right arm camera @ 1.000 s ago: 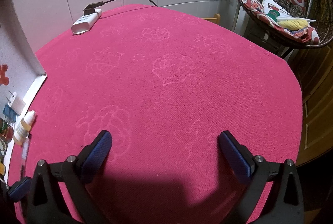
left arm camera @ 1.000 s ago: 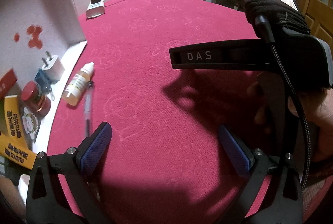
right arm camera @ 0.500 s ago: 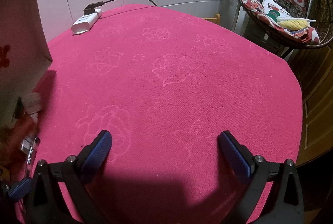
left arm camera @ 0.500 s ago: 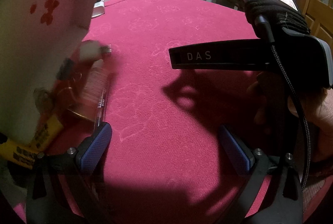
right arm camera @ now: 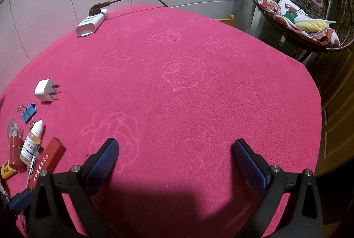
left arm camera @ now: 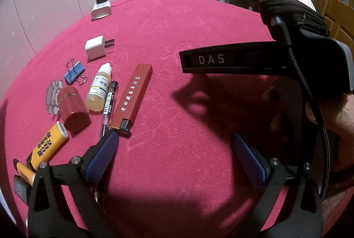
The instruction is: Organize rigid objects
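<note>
Small objects lie loose on the red tablecloth at the left: a white plug adapter [left arm camera: 95, 48], a blue binder clip [left arm camera: 74, 74], a dropper bottle [left arm camera: 99, 90], a clear pen [left arm camera: 108, 105], a long red box [left arm camera: 132, 94], a red cylinder [left arm camera: 73, 108], a foil pill strip [left arm camera: 52, 96] and yellow tubes [left arm camera: 47, 145]. They also show in the right wrist view, with the adapter [right arm camera: 45, 90] and red box [right arm camera: 47, 161]. My left gripper [left arm camera: 176, 156] is open and empty just right of the pen. My right gripper [right arm camera: 174, 158] is open and empty over bare cloth.
A white power strip [right arm camera: 91, 22] with a black cable lies at the table's far edge by the tiled wall. A hanging wicker chair [right arm camera: 298, 5] stands beyond the table at right. The right gripper's body [left arm camera: 265, 61] fills the right of the left wrist view.
The white box that held the objects at the left has been lifted away. Its contents now lie spread on the cloth. Both grippers have stayed open and still.
</note>
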Demonstrator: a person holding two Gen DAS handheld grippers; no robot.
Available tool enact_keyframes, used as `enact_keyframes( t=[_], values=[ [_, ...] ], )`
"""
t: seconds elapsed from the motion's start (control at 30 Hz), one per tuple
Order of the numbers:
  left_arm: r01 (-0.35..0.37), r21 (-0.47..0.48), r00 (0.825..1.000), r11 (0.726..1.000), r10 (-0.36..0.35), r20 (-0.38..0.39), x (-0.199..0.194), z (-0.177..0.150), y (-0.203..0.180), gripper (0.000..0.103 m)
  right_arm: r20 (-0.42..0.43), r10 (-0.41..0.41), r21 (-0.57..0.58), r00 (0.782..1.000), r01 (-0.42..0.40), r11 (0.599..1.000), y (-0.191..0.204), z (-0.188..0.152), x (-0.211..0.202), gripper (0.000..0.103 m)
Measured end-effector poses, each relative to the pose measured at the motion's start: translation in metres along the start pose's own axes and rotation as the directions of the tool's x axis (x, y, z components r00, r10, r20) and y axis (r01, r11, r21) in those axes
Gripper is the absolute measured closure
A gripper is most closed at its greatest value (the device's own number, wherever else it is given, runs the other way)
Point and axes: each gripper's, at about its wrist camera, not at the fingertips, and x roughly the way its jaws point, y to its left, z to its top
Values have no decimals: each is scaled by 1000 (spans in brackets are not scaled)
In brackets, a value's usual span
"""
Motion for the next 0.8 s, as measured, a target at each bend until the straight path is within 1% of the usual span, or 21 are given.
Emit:
enact_keyframes(
  t=[0.8],
  values=[
    [0, 0, 1000, 1000, 0, 0, 0, 0, 0, 0, 1, 0, 0, 1000, 0, 1000, 1, 0, 1, 0]
  ],
)
